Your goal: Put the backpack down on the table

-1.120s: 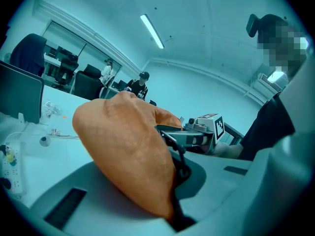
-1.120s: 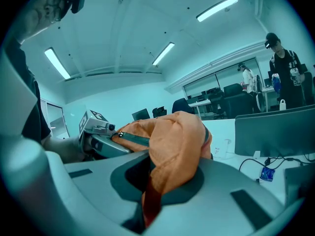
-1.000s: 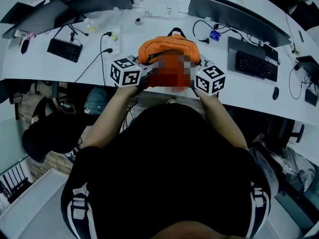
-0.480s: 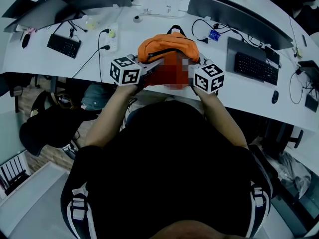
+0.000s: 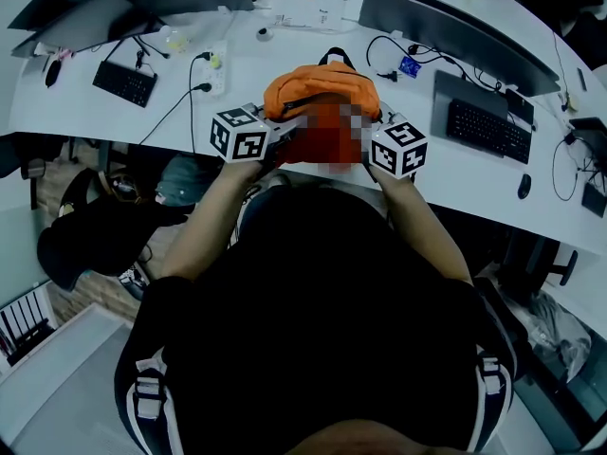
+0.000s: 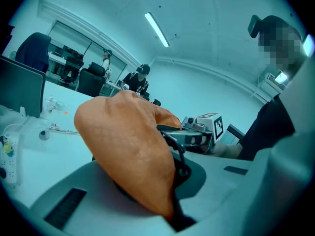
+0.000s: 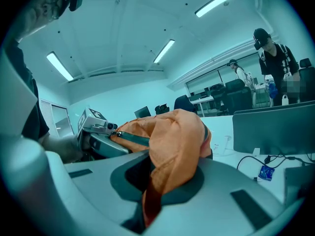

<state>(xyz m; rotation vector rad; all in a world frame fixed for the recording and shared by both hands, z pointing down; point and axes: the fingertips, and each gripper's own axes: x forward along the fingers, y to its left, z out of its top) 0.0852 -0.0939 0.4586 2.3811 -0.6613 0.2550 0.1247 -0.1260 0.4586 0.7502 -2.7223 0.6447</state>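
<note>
While you hold both tools side by side at the near edge of the white table (image 5: 474,173), the orange backpack (image 5: 321,88) hangs bunched between them, right in front of your chest and over the tabletop. Your left gripper (image 5: 283,129) has its jaws squeezed together on a fold of the orange fabric, which bulges up and out above the pinch in the left gripper view, with a dark zipper line running along its edge. Your right gripper (image 5: 366,136) is closed just as tightly on the opposite side of the bag, and a pleat of orange cloth with a darker red strip below it is trapped between its jaws. Each gripper view shows the other gripper across the bag, its marker cube facing back. From the head view you cannot tell whether the bag's bottom touches the table or is held just above it. Its black top loop points away from you, toward the back of the desk. Beyond it a power strip (image 5: 216,72) lies to the left, a black keyboard (image 5: 486,124) to the right, and a dark monitor (image 5: 450,28) stands behind that keyboard.
</note>
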